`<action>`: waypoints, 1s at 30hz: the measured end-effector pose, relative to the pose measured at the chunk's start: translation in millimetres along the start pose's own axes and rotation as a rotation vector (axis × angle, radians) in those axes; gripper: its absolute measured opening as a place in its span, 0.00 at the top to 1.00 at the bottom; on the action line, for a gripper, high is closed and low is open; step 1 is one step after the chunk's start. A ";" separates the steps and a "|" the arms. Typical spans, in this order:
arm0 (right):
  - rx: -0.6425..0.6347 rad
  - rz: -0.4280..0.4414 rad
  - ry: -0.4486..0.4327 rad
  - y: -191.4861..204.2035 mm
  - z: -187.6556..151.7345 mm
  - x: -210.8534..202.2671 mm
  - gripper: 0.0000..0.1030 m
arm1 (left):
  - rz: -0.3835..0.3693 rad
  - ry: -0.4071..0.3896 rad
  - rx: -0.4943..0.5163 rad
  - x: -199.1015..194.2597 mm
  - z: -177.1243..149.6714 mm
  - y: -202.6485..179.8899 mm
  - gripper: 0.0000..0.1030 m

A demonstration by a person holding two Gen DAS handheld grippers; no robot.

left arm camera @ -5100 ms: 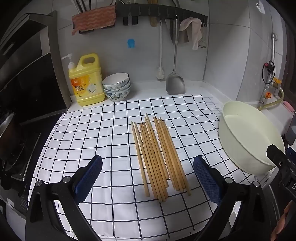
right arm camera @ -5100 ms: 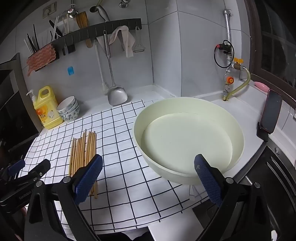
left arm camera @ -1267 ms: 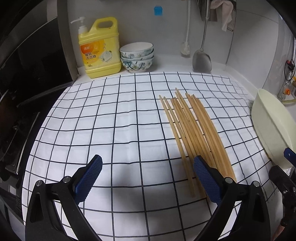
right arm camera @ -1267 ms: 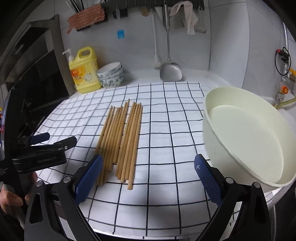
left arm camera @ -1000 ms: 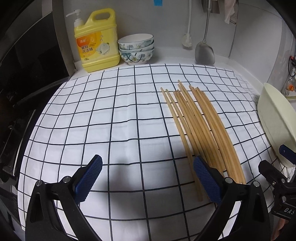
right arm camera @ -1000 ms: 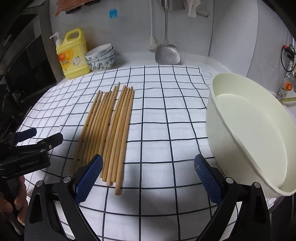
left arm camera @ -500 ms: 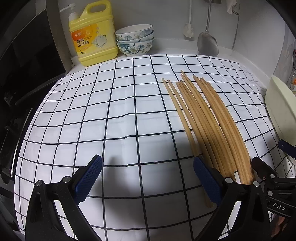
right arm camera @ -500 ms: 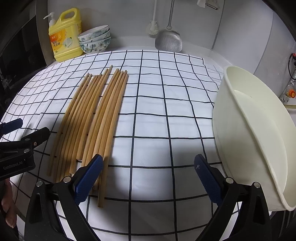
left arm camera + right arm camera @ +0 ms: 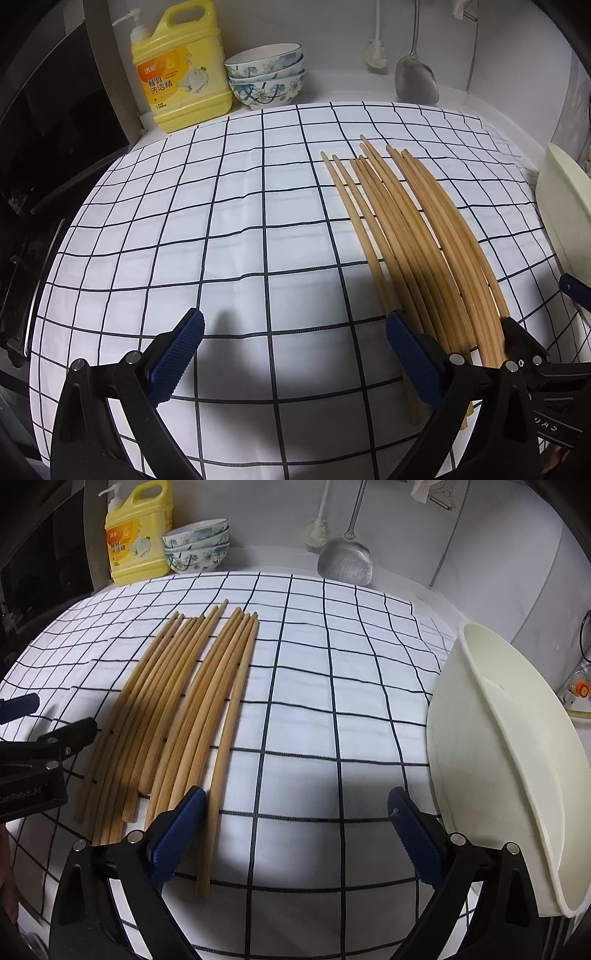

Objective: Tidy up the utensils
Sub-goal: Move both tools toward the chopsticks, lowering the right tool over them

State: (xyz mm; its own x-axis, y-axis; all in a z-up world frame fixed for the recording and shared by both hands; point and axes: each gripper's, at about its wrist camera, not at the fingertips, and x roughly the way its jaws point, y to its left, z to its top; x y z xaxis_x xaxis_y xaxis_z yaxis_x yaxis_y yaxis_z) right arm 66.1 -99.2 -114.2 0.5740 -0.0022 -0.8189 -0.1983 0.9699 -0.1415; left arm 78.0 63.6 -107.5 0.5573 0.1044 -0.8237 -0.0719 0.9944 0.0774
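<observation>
Several wooden chopsticks [image 9: 413, 236] [image 9: 184, 701] lie side by side on a white cloth with a black grid [image 9: 221, 221] [image 9: 332, 709]. My left gripper [image 9: 295, 354] is open, low over the cloth; its right finger rests at the near ends of the leftmost chopsticks, and the bundle lies right of its gap. My right gripper [image 9: 295, 834] is open too, its left finger touching the near ends of the rightmost chopsticks. The gap of each gripper holds only bare cloth. Each gripper's black tip shows at the edge of the other's view.
A cream plastic basin [image 9: 509, 760] [image 9: 565, 206] stands at the cloth's right edge. At the back are a yellow detergent jug [image 9: 181, 70], stacked patterned bowls [image 9: 266, 75], a hanging metal spatula [image 9: 345, 563] and a brush [image 9: 317, 531]. A dark stove [image 9: 26, 184] lies left.
Both grippers have dropped lower and moved forward toward the near ends of the chopsticks. They stay open; the chopsticks have not moved.
</observation>
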 end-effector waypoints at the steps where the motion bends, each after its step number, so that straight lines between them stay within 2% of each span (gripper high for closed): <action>1: 0.001 0.006 0.000 -0.7 0.4 0.4 0.09 | 0.004 0.004 0.002 1.2 0.1 -1.0 0.06; 7: 0.016 0.019 0.000 -5.6 1.5 3.3 0.09 | 0.016 0.031 0.009 7.2 1.4 -5.3 0.06; 11: 0.028 0.031 0.001 -8.2 0.1 3.7 0.09 | 0.025 0.010 0.007 1.0 2.5 -4.7 0.06; 15: 0.030 0.034 0.001 -7.7 -0.2 3.1 0.09 | -0.011 0.006 -0.026 -3.2 4.5 -0.7 0.06; 21: 0.030 0.034 0.002 -7.7 -0.7 2.9 0.09 | -0.030 0.028 -0.014 3.7 3.6 -10.4 0.06; 30: 0.032 0.036 0.001 -7.3 -0.9 2.5 0.09 | -0.006 0.043 -0.019 8.4 1.4 -4.5 0.06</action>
State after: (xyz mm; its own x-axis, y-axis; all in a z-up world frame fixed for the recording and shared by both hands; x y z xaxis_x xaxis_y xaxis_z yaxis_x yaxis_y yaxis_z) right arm 68.3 -106.5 -115.7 0.5660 0.0321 -0.8238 -0.1928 0.9767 -0.0944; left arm 84.1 60.0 -114.0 0.5221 0.0976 -0.8473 -0.0845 0.9945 0.0625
